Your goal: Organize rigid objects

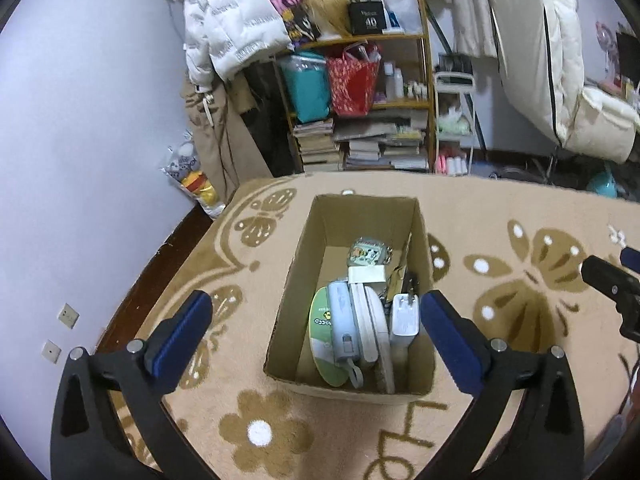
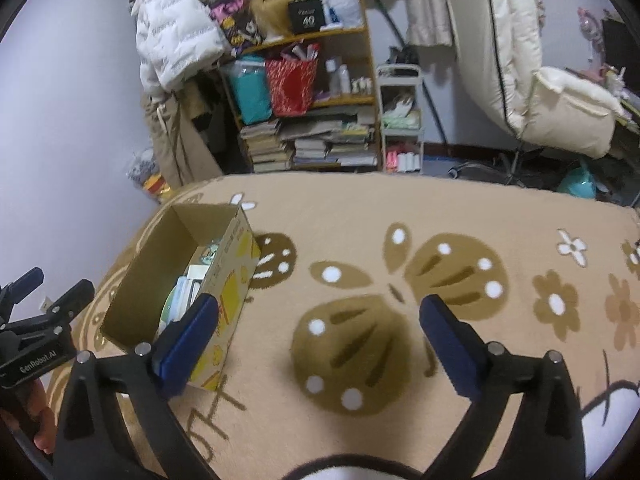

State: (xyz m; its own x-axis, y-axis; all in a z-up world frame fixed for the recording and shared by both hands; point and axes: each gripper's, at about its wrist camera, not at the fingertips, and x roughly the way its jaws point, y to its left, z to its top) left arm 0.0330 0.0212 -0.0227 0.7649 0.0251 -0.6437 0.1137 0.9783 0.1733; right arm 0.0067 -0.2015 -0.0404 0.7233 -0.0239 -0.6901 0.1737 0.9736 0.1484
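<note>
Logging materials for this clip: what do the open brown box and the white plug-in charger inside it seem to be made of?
Open brown box: corrugated cardboard, matte, going by its raw brown walls and folded edges. White plug-in charger: probably hard plastic with a smooth, slightly glossy shell; its two prongs look like metal.

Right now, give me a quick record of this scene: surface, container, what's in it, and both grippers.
surface: tan blanket with brown butterfly and flower print
container: open cardboard box, upright on the blanket
contents: white charger with prongs up, green disc, pale blue case, small white box, cartoon tin, packed toward the near end
left gripper: open, empty, above the box
right gripper: open, empty, over the blanket beside the box
loose items on blanket: none visible
</note>
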